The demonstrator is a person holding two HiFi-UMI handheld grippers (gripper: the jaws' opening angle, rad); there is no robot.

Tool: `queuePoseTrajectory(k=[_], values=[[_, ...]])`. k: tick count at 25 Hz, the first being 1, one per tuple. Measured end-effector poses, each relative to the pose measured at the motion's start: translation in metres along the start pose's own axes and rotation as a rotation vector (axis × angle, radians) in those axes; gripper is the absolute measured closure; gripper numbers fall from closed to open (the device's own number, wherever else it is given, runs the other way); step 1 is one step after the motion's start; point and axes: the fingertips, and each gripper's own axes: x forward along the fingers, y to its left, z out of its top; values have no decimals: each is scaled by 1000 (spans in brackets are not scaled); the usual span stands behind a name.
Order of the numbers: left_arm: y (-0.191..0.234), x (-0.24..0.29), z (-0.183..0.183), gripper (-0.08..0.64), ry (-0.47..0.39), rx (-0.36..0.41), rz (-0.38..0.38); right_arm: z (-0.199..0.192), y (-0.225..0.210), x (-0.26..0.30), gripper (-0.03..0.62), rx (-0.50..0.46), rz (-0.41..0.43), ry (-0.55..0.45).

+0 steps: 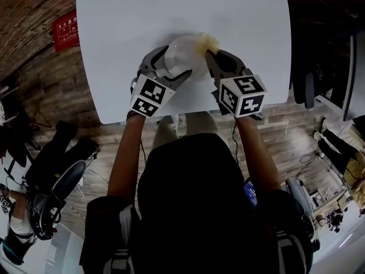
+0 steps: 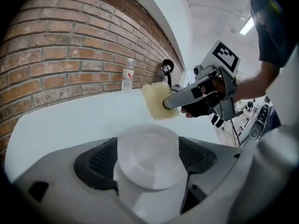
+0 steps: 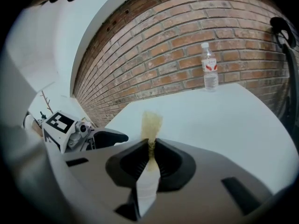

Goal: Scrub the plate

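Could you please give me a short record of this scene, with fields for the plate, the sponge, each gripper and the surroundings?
surface: white table
plate: plate, white, round, near the table's front edge
left gripper: left gripper, jaws wide apart on either side of the plate; no firm grip visible
right gripper: right gripper, shut on the sponge
sponge: sponge, yellow, by the plate's far edge; contact unclear
background: water bottle upright at the table's far side, against a brick wall

Left gripper (image 1: pixel 168 65) tilted down, jaws spread wide either side of the plate (image 1: pixel 186 49); right gripper (image 1: pixel 212 56) alongside, jaws pinched on a yellow sponge (image 1: pixel 206 41).
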Motion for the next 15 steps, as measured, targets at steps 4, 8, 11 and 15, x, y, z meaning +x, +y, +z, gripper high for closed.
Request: queuePoseTrajectory(k=[4,8,11,15], values=[[-3,5,-12,167,47,0,4,-2,-2,1,551,-1,6,9],[-10,11,-12,166,49,26,-7,-6,-5,-2,551,2,11,20],[-4,10,-19,166,63,44,-21,-8,0,8,551,4,12,31],[-11,15,-27,166,98,97,-33,-12,2,10,551,6,16,42]])
